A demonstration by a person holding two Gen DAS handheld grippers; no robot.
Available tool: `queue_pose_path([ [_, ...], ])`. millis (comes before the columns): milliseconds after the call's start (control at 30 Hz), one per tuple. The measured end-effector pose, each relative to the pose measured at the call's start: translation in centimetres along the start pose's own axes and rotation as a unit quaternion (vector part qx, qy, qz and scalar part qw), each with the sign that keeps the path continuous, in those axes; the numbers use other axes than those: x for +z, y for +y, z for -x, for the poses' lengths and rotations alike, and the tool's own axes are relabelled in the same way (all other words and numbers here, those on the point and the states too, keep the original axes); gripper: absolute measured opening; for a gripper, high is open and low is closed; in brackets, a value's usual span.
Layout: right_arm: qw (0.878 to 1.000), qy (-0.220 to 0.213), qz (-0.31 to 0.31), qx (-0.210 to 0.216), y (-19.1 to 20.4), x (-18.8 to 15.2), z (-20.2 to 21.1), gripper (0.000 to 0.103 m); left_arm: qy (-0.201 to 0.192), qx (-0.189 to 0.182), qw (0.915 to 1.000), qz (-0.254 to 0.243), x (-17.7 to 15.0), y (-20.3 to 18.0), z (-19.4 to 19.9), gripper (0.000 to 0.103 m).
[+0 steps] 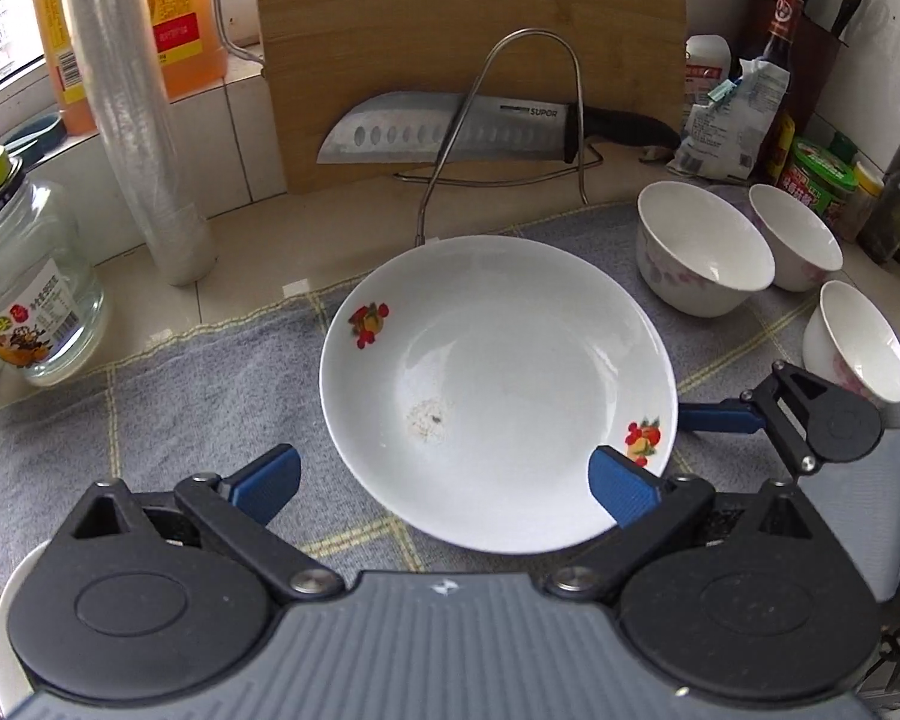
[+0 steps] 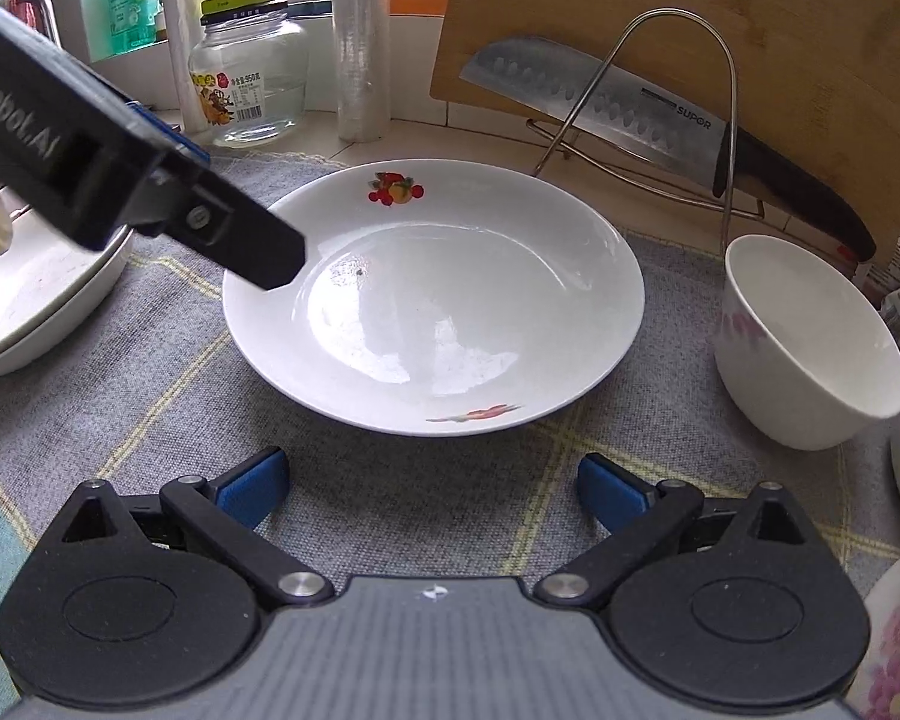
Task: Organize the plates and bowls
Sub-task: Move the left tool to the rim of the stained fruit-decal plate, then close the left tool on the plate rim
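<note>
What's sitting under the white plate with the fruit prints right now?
The white plate with fruit prints rests on a grey checked cloth spread over the counter. The cloth directly beneath the plate is covered, so anything there cannot be seen.

White ceramic plate with fruit decals flat, upright, centre of grey checked towel. Three white floral-print bowls upright, clustered at 2 o'clock.
</note>
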State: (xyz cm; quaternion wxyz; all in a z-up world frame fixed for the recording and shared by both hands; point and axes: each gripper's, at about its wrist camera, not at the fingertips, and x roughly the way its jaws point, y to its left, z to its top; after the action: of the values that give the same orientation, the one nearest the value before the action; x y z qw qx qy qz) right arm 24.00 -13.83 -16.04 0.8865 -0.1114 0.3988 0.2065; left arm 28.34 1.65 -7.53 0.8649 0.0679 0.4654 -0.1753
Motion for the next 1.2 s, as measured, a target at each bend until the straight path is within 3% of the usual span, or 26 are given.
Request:
queue_pose_path([
  [400, 1.0, -0.003, -0.003, -0.004, 0.0, 0.2, -0.2, 0.103, 0.027, -0.022, 0.9993, 0.013, 5.7, 2.4, -6.0, 0.101],
  [600, 1.0, -0.006, 0.008, 0.005, -0.2, 0.2, -0.3, 0.103, 0.047, -0.03, 0.9983, 0.017, 6.1, 3.2, -8.3, 0.099],
  [1200, 0.998, -0.015, 0.041, 0.033, -1.9, 1.2, -1.5, 0.103, 0.057, -0.052, 0.997, 0.007, 7.0, 3.4, -9.7, 0.096],
])
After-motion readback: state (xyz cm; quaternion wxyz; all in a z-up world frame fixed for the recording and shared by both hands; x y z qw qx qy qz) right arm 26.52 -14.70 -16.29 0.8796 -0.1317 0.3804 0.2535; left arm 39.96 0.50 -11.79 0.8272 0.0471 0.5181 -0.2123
